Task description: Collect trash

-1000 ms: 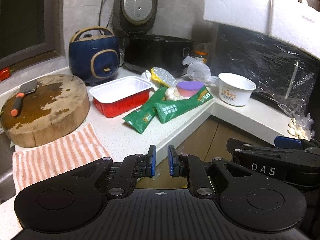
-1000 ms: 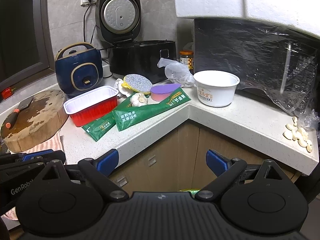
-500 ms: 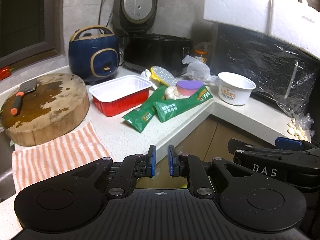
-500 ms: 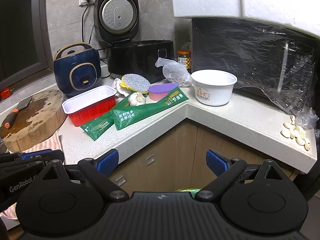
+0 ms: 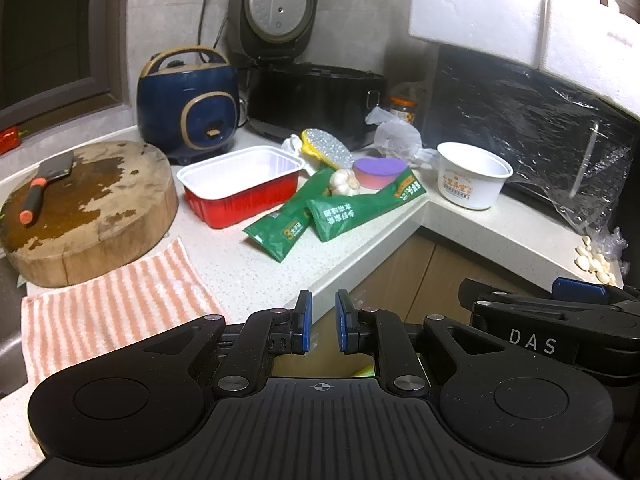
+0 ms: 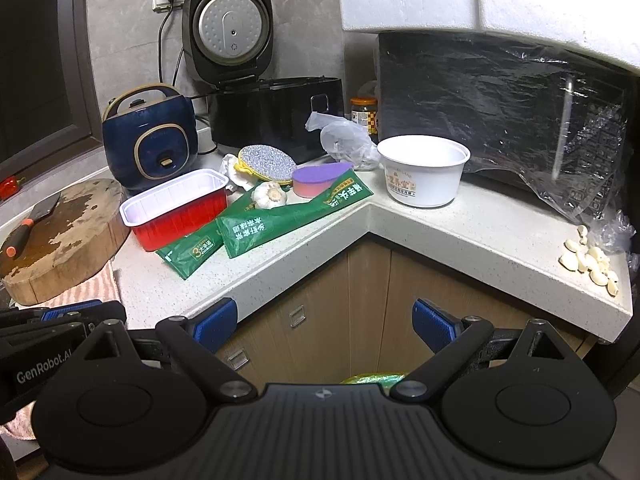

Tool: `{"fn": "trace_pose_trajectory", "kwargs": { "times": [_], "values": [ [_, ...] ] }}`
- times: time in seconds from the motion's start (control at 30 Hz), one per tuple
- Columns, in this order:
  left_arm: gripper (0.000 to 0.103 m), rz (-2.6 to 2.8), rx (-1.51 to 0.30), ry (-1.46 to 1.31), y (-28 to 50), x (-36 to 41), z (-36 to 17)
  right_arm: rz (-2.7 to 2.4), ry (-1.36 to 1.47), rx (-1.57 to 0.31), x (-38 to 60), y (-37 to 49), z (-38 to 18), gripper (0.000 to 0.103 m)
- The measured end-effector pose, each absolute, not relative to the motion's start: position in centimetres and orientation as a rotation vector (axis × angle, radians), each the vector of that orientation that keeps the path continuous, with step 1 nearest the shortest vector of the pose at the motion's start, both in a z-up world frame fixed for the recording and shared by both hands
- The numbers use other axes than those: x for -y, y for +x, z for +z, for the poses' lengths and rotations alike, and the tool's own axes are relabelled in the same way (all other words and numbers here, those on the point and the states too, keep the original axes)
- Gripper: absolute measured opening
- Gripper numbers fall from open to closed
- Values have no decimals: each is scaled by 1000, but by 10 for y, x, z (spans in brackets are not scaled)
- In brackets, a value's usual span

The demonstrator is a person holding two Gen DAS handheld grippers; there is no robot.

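Near the inner corner of the L-shaped tabletop (image 6: 460, 232) lie two empty green snack packets (image 6: 280, 222), overlapping, just beside a red takeaway tray (image 6: 176, 210), with a white paper bowl (image 6: 424, 176) past the corner near the plastic-wrapped microwave (image 6: 500, 120). Off the tabletop's front edge, the left gripper (image 5: 321, 322) hangs with its blue-padded fingers (image 5: 305, 320) nearly together, a narrow gap between them and nothing in it. The right gripper (image 6: 325, 326) has its fingers spread wide, empty.
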State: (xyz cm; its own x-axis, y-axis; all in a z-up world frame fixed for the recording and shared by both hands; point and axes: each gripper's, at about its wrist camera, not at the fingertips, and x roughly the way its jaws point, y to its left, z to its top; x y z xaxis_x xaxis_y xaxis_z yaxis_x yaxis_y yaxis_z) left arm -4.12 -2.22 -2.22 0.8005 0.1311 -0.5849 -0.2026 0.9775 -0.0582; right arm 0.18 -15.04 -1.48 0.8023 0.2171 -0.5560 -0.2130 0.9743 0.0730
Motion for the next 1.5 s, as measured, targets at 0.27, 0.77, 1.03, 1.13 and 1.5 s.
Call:
{"fn": "trace_pose_trajectory", "kwargs": {
  "times": [0.27,0.77,1.03,1.13,1.5],
  "values": [
    [15,175,-623,-126,-38,19,-26,223,4,-601,148,3,-16,95],
    [15,130,-604,-187,-24,-25,-28,196,-18,-578,141,7,-12,95],
    [15,21,-535,-477,-6,-102,-35,135,125,-547,192,25,5,97],
    [15,24,-579,-545,12,-110,-41,80,196,-630,203,35,-10,97],
    [15,-47,-527,-457,75,-61,-38,130,105,-657,231,109,-31,97]
  ]
}}
